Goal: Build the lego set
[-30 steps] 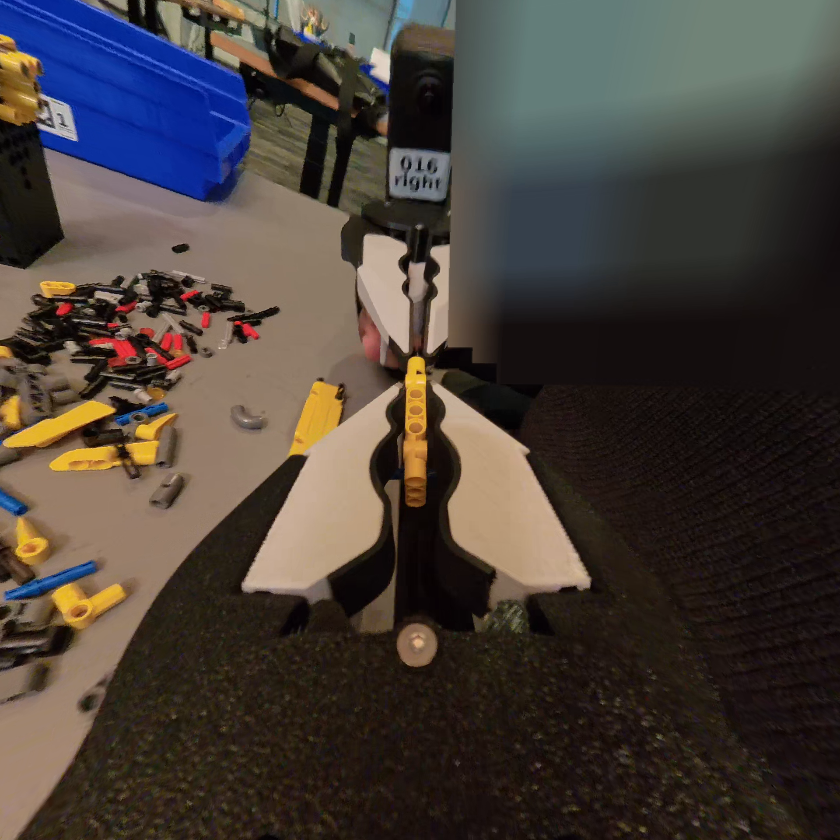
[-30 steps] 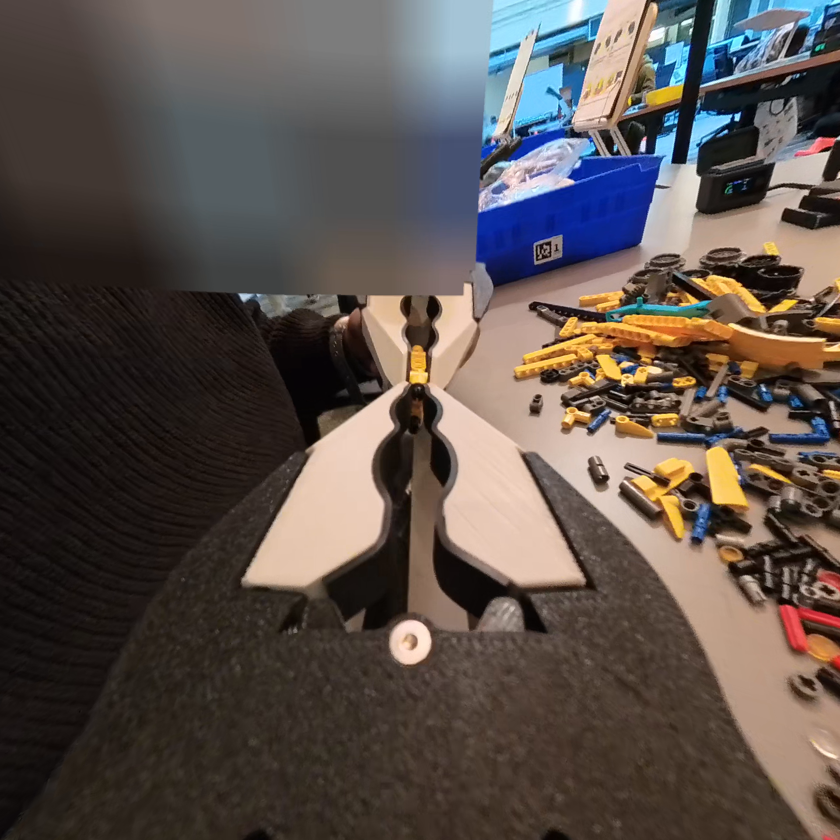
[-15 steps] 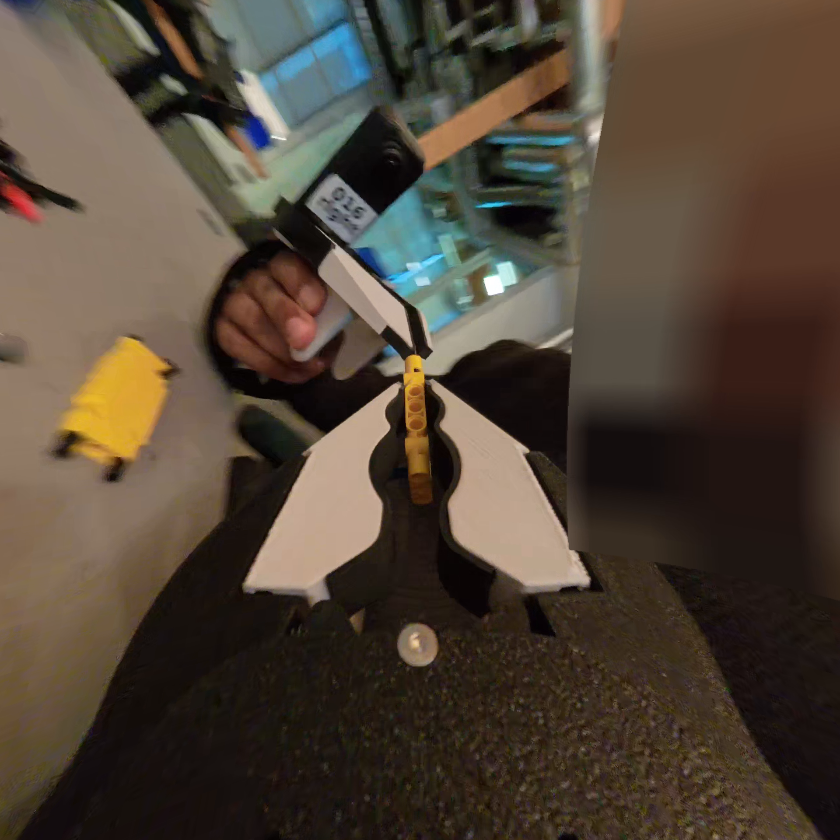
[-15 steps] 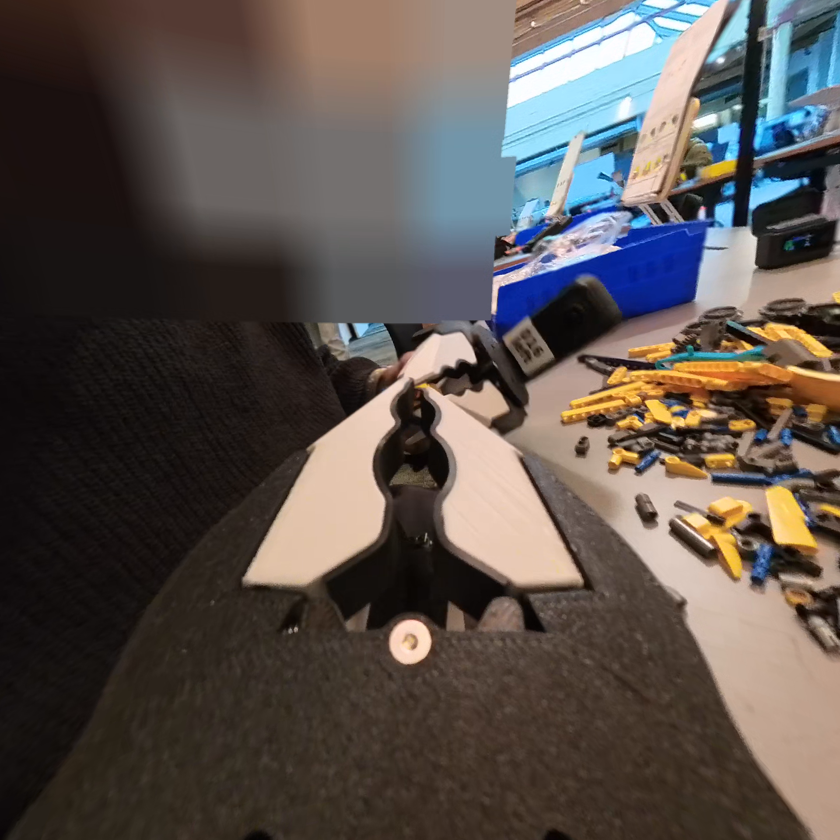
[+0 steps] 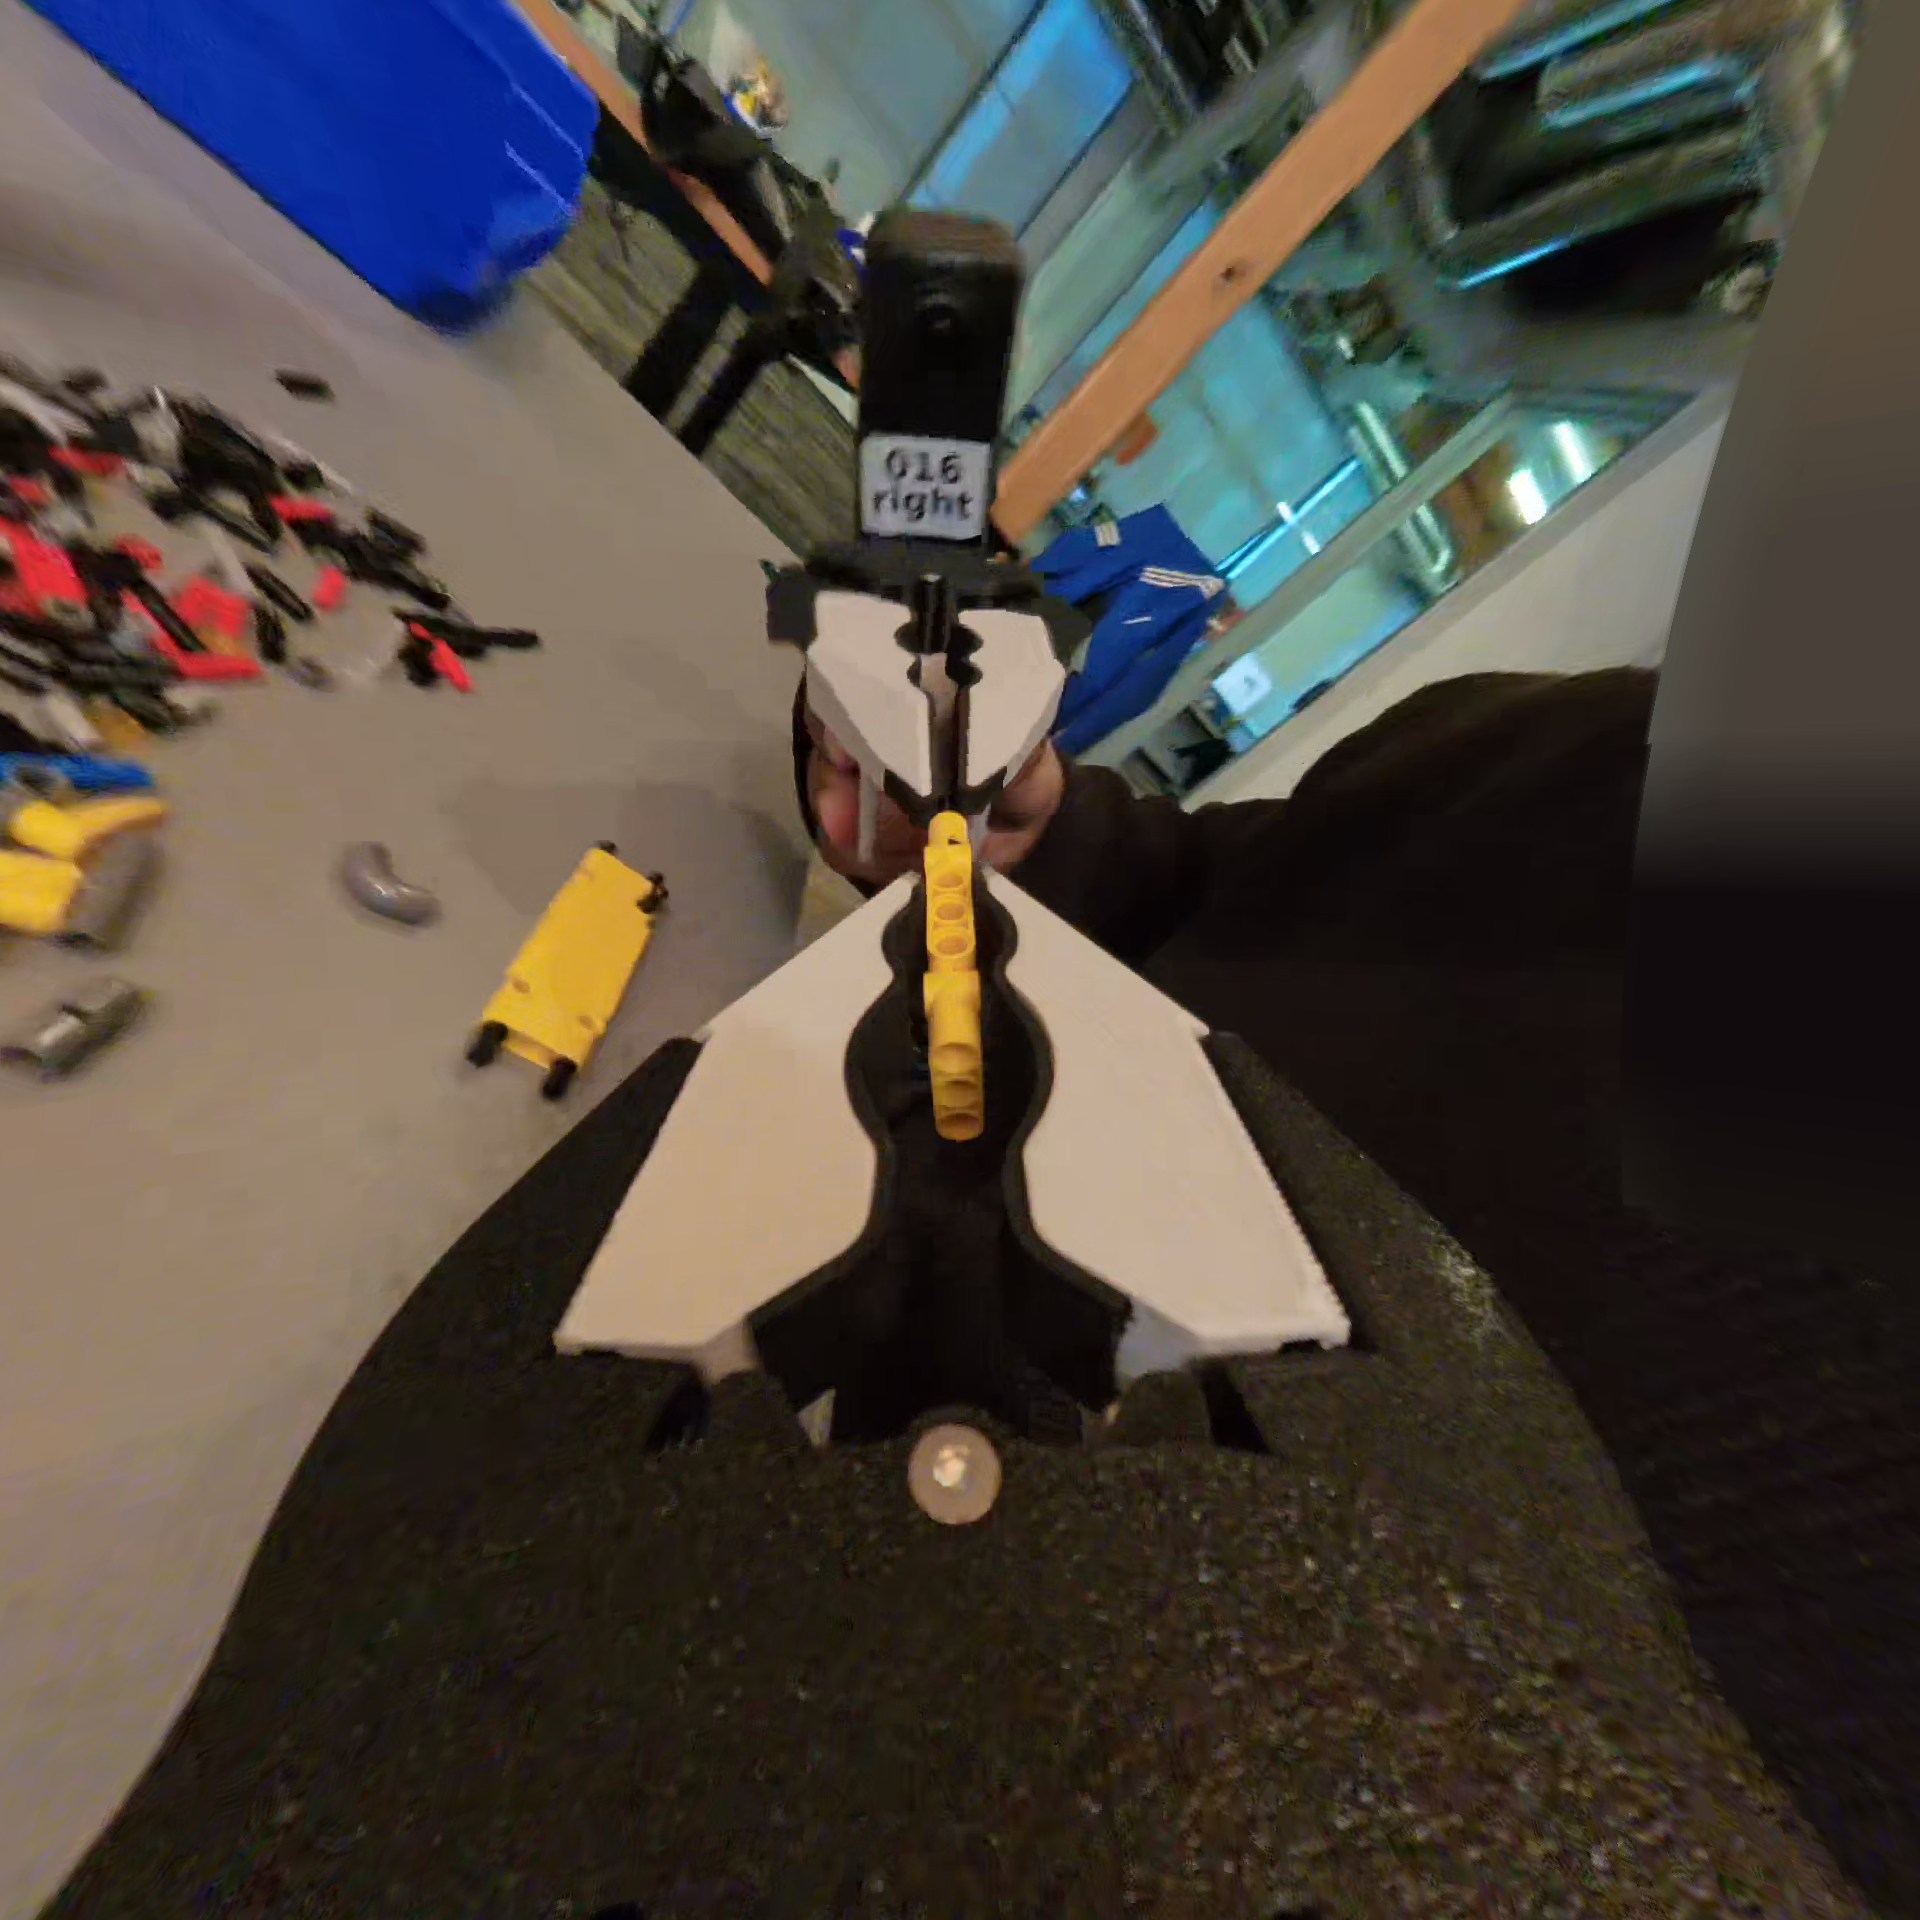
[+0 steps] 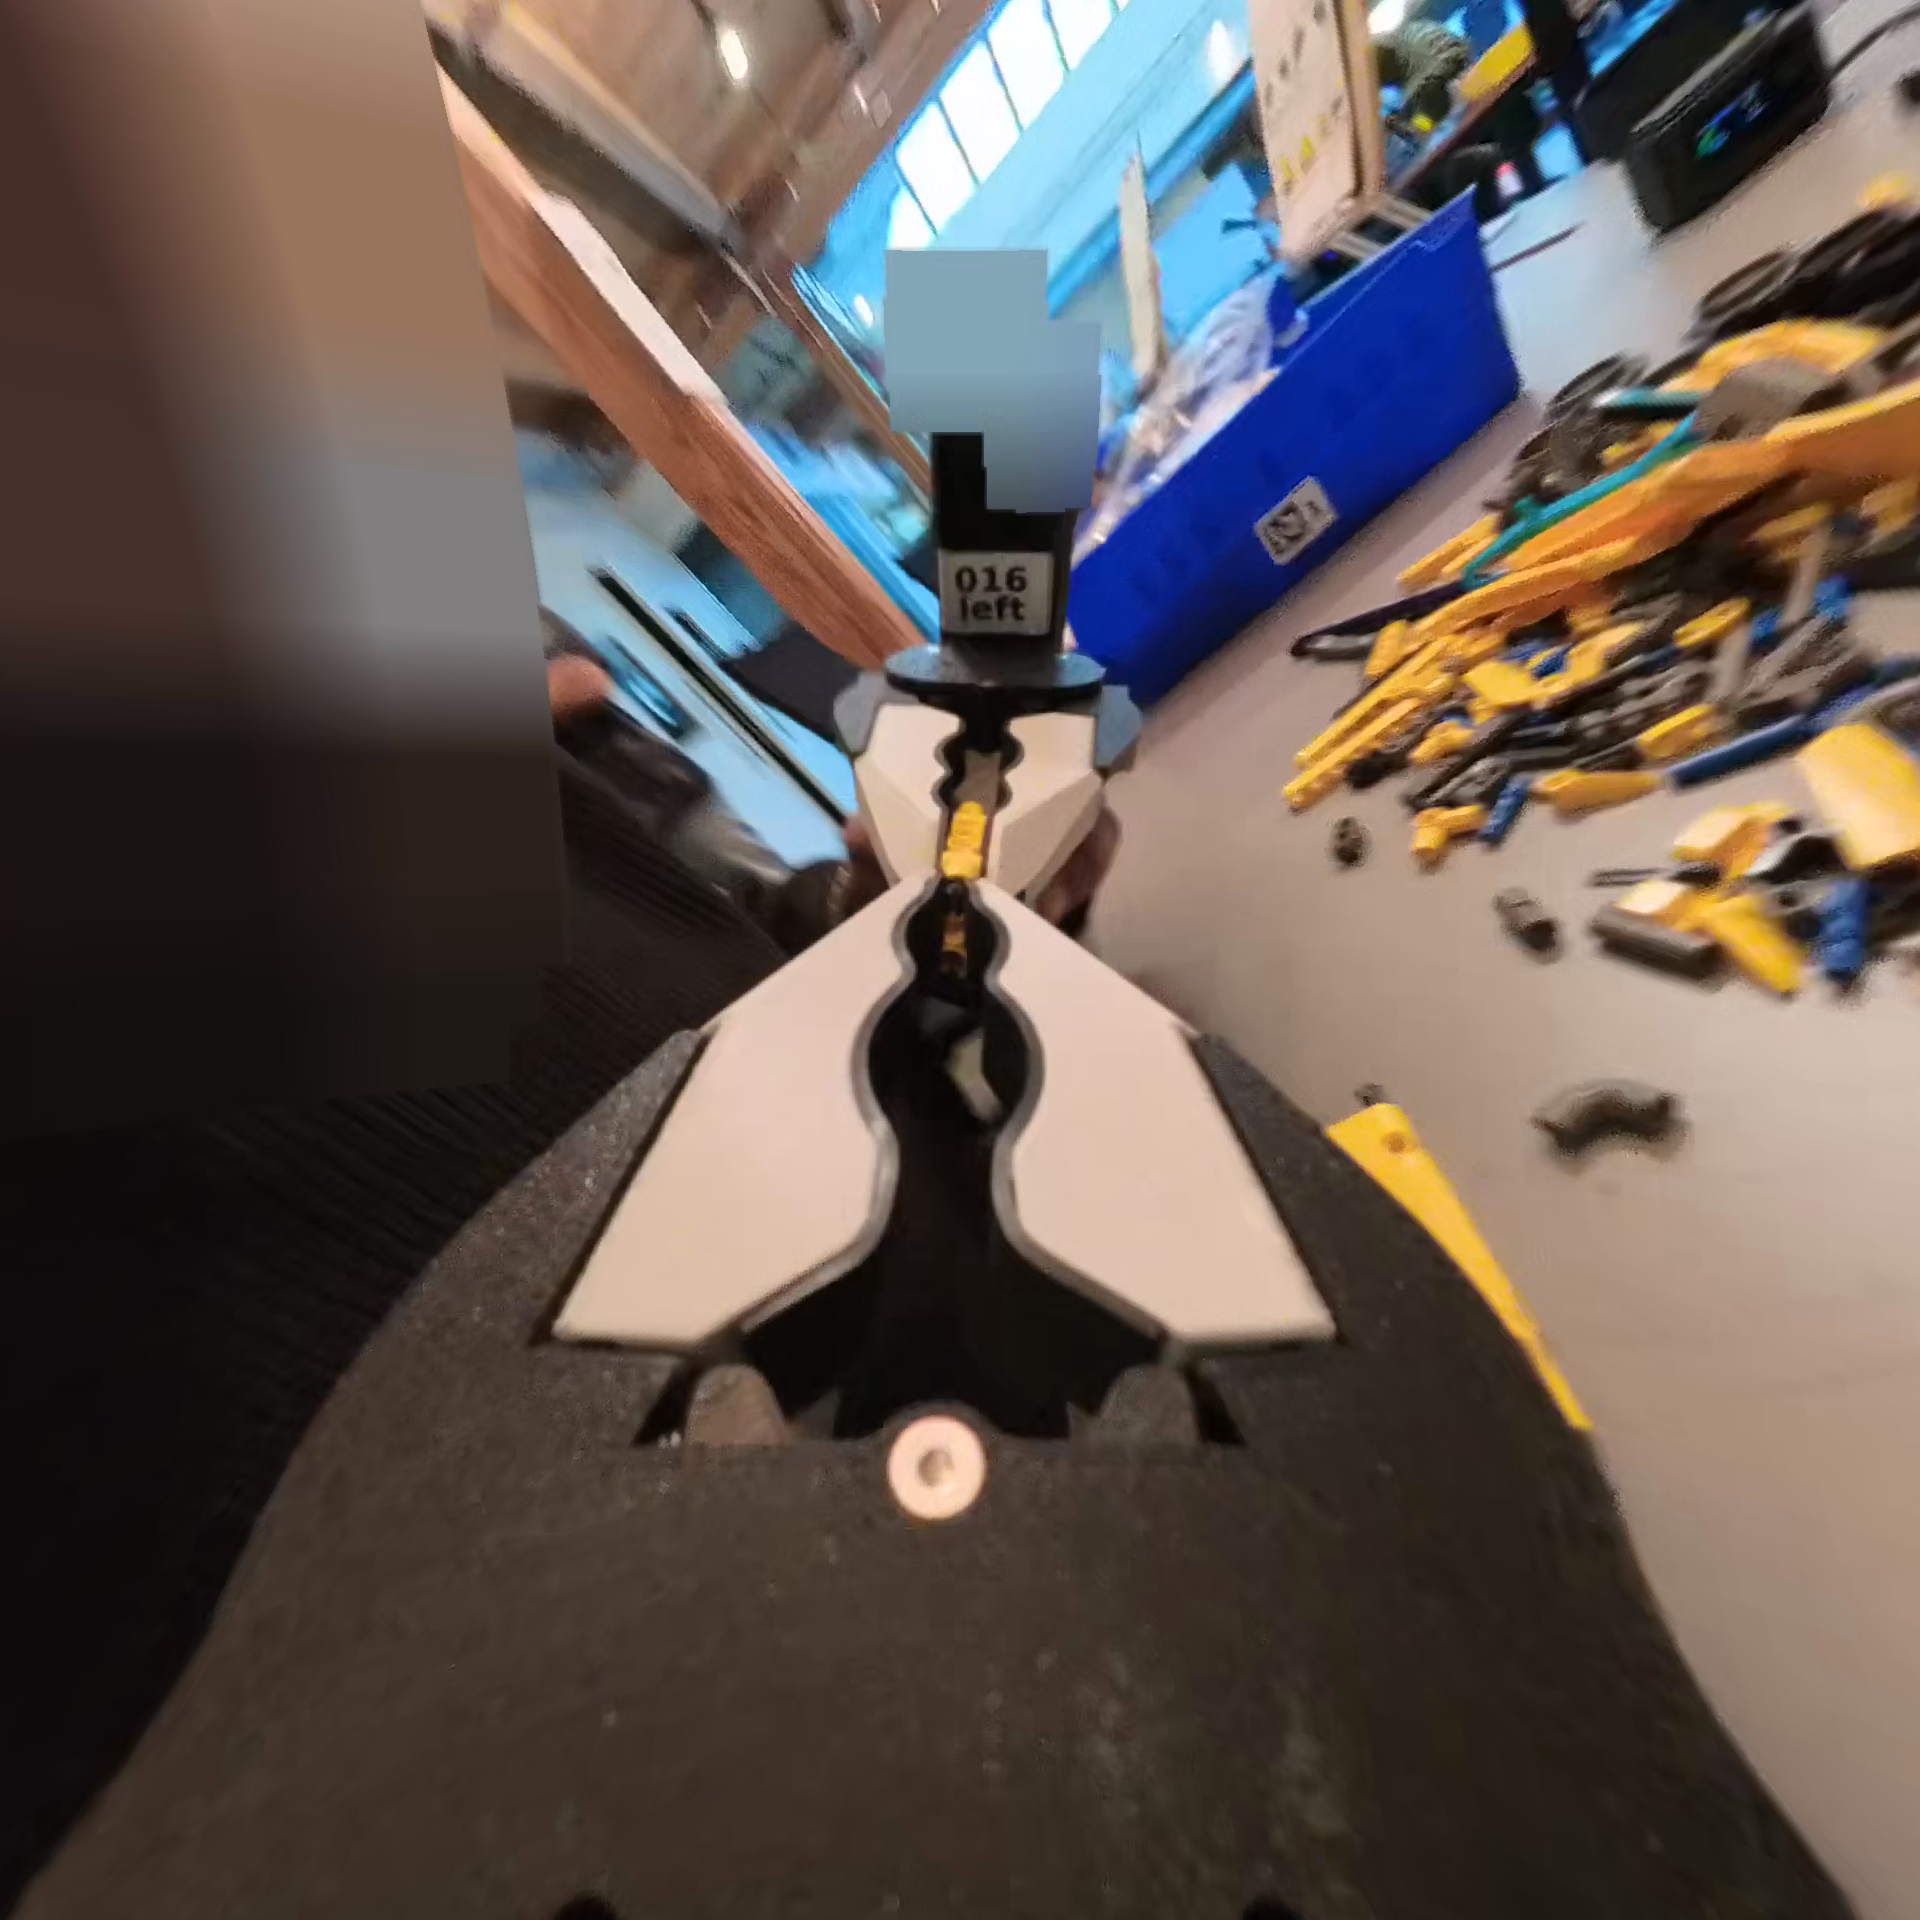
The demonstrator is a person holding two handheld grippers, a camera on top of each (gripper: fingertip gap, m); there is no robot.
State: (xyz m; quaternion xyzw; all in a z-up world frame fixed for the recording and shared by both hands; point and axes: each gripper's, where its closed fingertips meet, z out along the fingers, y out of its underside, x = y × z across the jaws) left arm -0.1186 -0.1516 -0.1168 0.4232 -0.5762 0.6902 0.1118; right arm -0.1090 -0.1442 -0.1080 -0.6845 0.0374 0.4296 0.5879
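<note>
On the far left of the grey surface [image 5: 312,1195] lies a blurred heap of black and red parts [image 5: 156,582], then a grey elbow [image 5: 387,885] and a yellow panel [image 5: 571,971] lying flat, apart from the heap. The left tool [image 5: 951,894] is closed on a yellow beam [image 5: 954,977], pinched at the tips so that the far end of the beam pokes out forward and most of its holed length lies back in the gap; held so, that end is presented to the right tool [image 5: 940,800], which faces it tip to tip. The right tool [image 6: 951,894] is closed too, on something small and dark with yellow on it at its very tips; what it is I cannot tell. Both tools are raised off the surface and level, nose to nose, a hand [image 5: 1013,805] behind the far one. To the right sprawls a yellow pile [image 6: 1610,644] before a blue bin [image 6: 1299,488]
</note>
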